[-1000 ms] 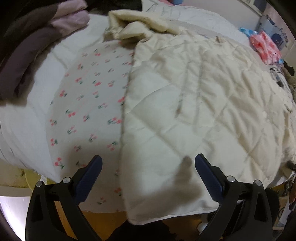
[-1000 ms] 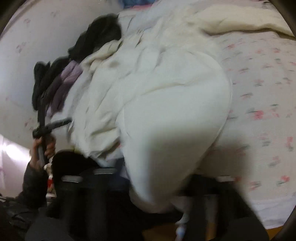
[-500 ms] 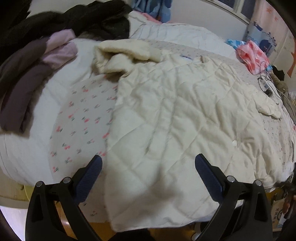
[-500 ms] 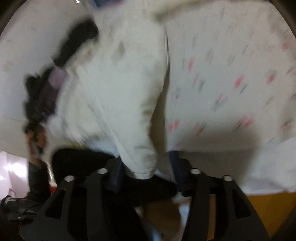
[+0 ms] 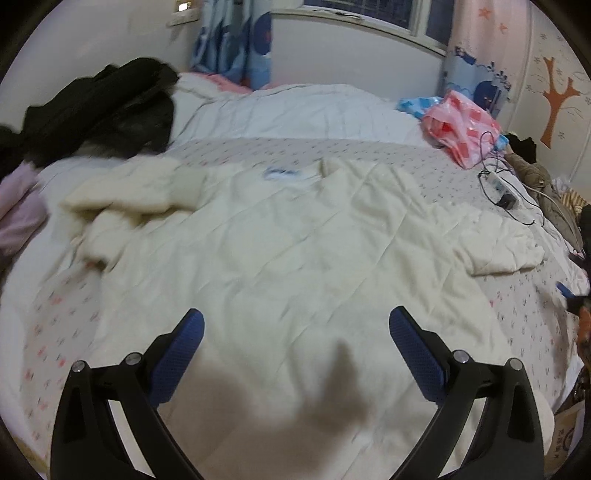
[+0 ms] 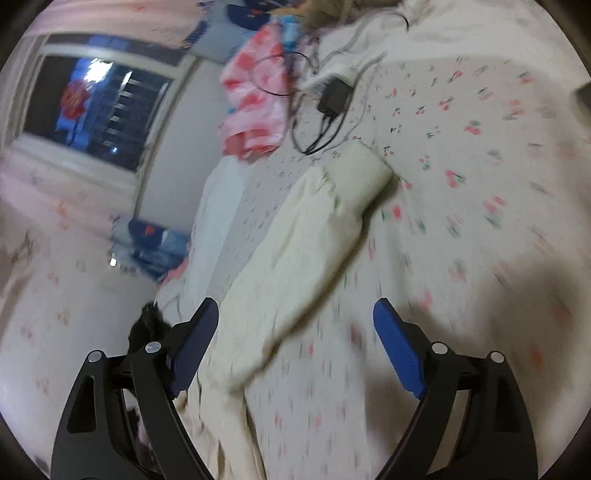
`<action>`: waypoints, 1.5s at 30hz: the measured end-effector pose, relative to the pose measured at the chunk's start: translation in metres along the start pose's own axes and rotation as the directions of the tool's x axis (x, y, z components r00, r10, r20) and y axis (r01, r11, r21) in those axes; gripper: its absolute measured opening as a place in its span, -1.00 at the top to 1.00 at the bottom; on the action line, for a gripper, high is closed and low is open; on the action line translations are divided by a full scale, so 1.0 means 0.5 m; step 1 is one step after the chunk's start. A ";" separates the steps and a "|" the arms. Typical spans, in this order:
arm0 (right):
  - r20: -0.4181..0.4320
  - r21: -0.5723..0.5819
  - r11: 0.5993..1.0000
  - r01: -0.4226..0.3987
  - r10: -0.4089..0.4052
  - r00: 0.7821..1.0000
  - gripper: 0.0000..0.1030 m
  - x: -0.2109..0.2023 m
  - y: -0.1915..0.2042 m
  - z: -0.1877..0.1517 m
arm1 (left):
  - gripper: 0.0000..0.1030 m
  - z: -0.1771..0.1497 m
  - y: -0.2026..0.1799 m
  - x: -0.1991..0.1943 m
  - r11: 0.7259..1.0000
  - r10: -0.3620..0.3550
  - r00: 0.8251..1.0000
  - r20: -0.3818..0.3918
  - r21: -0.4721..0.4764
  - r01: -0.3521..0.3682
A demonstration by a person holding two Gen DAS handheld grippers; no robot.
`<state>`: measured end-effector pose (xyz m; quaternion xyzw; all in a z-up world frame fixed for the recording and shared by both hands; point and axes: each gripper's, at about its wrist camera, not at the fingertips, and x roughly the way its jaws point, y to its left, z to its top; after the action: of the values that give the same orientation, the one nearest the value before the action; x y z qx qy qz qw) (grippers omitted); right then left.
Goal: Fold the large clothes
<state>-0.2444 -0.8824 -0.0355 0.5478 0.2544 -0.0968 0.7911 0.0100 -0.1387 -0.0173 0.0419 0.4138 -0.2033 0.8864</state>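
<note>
Both your left hand-held gripper [image 5: 295,343] and right hand-held gripper [image 6: 295,332] hang released; the cream quilted coat [image 5: 295,258] lies flat along the bed's [image 5: 59,332] near edge, ready for folding.

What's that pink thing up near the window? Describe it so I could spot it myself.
Start at the bed with the cherry-print sheet and follow it to the far corner below the window. Beyond the spread cream quilted coat, beside a white power strip with black cables, lies a pink-and-red checked plastic bag. It is the only glossy, brightly coloured item there.
</note>
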 end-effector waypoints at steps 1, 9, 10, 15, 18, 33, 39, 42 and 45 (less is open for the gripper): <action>0.019 -0.002 1.000 0.024 -0.024 1.000 -0.60 0.064 0.016 -0.016 | -0.87 0.011 -0.007 0.012 1.000 -0.006 1.000 0.010 0.006 0.006; 0.176 -0.106 0.986 0.128 -0.108 0.979 0.63 0.300 0.114 -0.004 | -0.87 0.028 0.017 0.060 0.998 -0.019 0.999 0.028 -0.064 0.021; 0.241 -0.193 0.977 0.092 -0.044 0.970 0.63 0.276 0.174 0.019 | -0.87 0.028 0.021 0.060 0.997 -0.022 0.999 0.032 -0.072 0.024; 0.361 -0.337 0.936 0.098 0.032 0.932 0.65 0.263 0.280 0.107 | -0.87 0.025 0.050 0.035 0.995 -0.021 0.997 0.071 -0.093 0.027; 0.313 -0.233 0.937 0.258 -0.179 0.933 0.58 0.323 0.181 0.115 | -0.87 0.015 0.060 0.049 0.997 -0.014 1.000 0.018 -0.077 0.016; -0.530 -0.339 0.928 -0.155 -0.052 0.846 -0.49 0.117 0.150 -0.511 | -0.87 -0.127 0.244 -0.141 0.994 0.080 0.991 -0.106 -0.061 -0.087; -0.659 -0.258 0.941 -0.220 -0.005 0.752 -0.48 0.144 0.145 -0.669 | -0.87 -0.220 0.356 -0.204 0.977 0.131 0.968 -0.215 -0.140 -0.163; -0.691 -0.257 0.935 -0.244 -0.001 0.723 -0.38 0.151 0.167 -0.708 | -0.87 -0.272 0.381 -0.198 0.973 0.081 0.953 -0.291 -0.185 -0.139; -0.685 -0.286 0.927 -0.242 -0.021 0.729 0.13 0.162 0.200 -0.741 | -0.87 -0.318 0.375 -0.176 0.973 0.112 0.925 -0.362 -0.150 -0.176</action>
<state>-0.2421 -0.4949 -0.0949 0.4072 0.5038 0.2046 0.7339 -0.0805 0.1000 -0.0731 0.0278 0.5778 -0.0887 0.8109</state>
